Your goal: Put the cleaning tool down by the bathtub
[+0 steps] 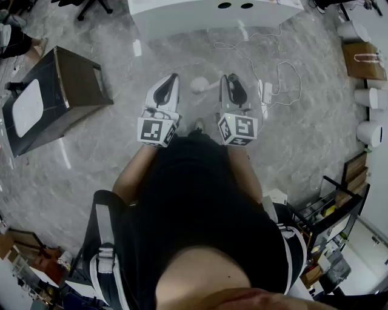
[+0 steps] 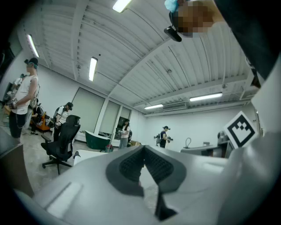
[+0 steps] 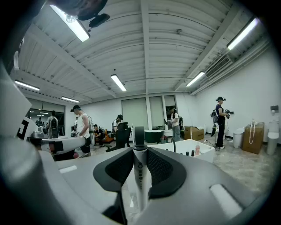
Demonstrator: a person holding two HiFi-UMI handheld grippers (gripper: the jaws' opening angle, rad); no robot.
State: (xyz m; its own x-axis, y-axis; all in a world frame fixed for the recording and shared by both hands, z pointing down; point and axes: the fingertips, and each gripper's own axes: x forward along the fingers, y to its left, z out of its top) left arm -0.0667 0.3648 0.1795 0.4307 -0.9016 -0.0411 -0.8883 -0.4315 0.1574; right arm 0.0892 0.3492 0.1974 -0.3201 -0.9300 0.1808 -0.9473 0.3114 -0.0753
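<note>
Far left on the grey marbled floor stands a dark brown boxy cabinet w/ a white rounded pad on top. Right of it, the left gripper is held out in front of the person. Its own view shows the black ribbed pads pressed together at the tips w/ nothing btwn them.

Centre: the white stick-shaped cleaning tool w/ round head lies across the gap btwn the two grippers, head toward the left one, near the front wall of the white bathtub at top. Can't tell if the head touches the floor.

The right gripper is clamped on the tool. In its view the white handle stands upright btwn the dark pads, both sides pressing it.

Further right, a white power strip w/ looping white cable lies on the floor. A brown cardboard box and white round bins sit at the right edge.
</note>
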